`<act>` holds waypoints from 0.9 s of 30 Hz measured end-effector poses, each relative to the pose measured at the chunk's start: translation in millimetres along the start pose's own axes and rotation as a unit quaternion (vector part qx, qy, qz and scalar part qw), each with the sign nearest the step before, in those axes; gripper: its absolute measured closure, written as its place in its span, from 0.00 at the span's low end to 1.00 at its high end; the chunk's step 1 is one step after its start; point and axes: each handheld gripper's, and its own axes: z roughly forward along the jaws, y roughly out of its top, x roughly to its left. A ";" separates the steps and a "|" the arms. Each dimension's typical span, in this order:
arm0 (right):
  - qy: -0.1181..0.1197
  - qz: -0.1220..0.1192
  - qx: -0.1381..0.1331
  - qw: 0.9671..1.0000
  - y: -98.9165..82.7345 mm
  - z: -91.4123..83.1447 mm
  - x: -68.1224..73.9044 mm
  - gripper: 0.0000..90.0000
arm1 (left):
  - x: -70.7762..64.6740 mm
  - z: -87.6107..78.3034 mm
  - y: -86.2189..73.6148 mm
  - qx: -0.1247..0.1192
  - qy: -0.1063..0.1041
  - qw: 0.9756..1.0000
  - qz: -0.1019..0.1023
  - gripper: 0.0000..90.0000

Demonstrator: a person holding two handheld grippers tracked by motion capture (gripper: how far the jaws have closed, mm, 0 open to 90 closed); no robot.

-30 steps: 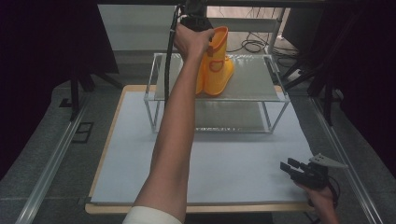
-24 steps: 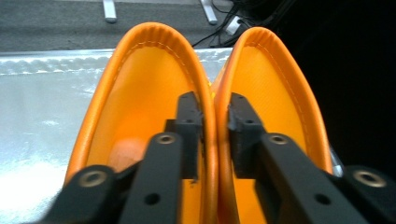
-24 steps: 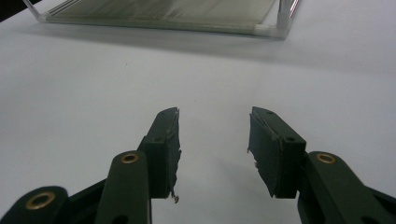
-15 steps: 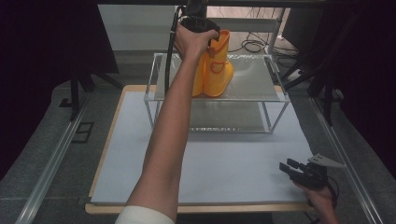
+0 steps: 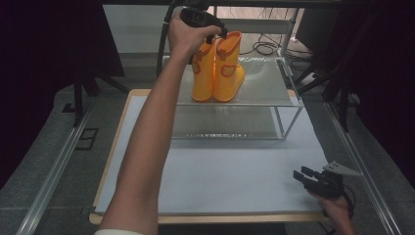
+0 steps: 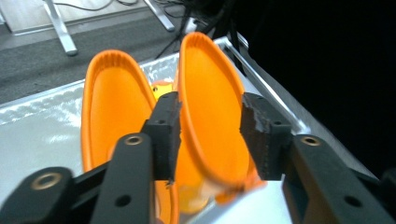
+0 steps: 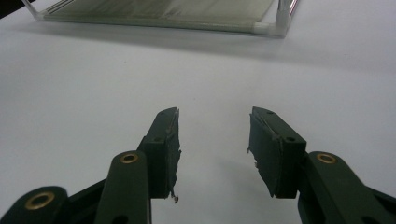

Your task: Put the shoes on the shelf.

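Two orange rubber boots stand upright side by side on the top shelf (image 5: 266, 83) of a clear rack: the left boot (image 5: 203, 73) and the right boot (image 5: 229, 73). My left gripper (image 5: 222, 32) hovers just above their tops, held by an outstretched arm. In the left gripper view its jaws (image 6: 210, 105) straddle the right boot's open rim (image 6: 210, 70) without pressing on it; the left boot (image 6: 114, 107) lies beside it. The jaws have just been closing partway but stand open. My right gripper (image 5: 299, 175) rests open near the table's front right, with nothing between its jaws (image 7: 212, 116).
A white mat (image 5: 235, 171) covers the table in front of the rack. The rack's lower shelf (image 5: 225, 122) and its front edge (image 7: 163, 14) lie ahead of the right gripper. Metal rails run along both table sides, and cables lie on the floor behind.
The left gripper has let go of the boot's top and lifted a little above it. Both boots now stand free on the shelf. The right gripper has not moved.
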 end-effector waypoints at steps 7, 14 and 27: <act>-0.002 -0.006 0.002 1.000 0.8 0.7 2.8 0.58 | 7.9 -32.2 -19.5 0.000 -0.014 1.000 0.026 0.87; -0.003 -0.008 0.006 1.000 1.3 1.7 5.4 0.58 | 12.3 -41.6 -44.8 0.002 -0.026 0.999 0.043 0.96; -0.002 -0.013 0.012 1.000 0.6 5.1 5.7 0.58 | 17.4 -48.3 -79.4 0.014 -0.039 0.997 0.063 0.98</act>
